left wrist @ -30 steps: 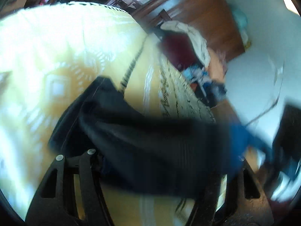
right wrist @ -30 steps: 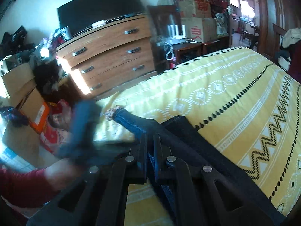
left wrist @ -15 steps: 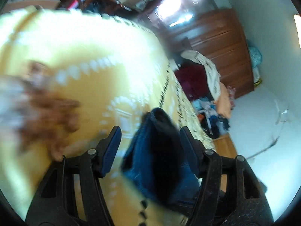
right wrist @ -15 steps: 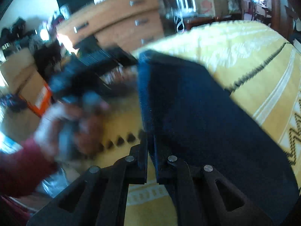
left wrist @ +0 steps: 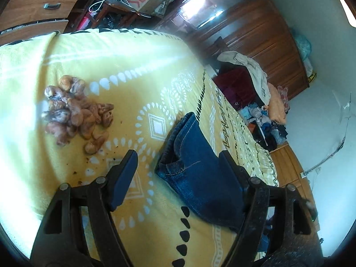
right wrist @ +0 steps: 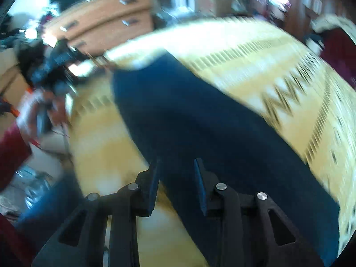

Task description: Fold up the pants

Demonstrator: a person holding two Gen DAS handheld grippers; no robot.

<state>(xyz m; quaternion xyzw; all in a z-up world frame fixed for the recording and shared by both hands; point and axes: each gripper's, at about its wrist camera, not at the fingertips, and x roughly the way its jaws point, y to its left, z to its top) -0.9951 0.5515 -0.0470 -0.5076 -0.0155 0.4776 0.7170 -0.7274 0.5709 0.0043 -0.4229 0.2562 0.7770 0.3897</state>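
Observation:
The dark blue jeans (left wrist: 195,173) lie folded on the yellow patterned bedspread (left wrist: 124,71). In the left wrist view my left gripper (left wrist: 178,162) is open, its fingers wide apart over the near end of the jeans, holding nothing. In the blurred right wrist view the jeans (right wrist: 200,120) stretch as a long blue band across the bed. My right gripper (right wrist: 175,178) is open, its jaws parted just above the near edge of the cloth. The left hand with its gripper (right wrist: 53,71) shows blurred at the far left.
A brown lumpy pile (left wrist: 73,113) lies on the bedspread left of the jeans. A heap of clothes (left wrist: 244,84) sits beyond the bed's far edge by a wooden wardrobe (left wrist: 262,33). A wooden dresser (right wrist: 106,24) stands behind the bed.
Both grippers have let go of the jeans and opened. The jeans, held up and carried over a second ago, now lie folded flat on the bed. The right gripper is still moving.

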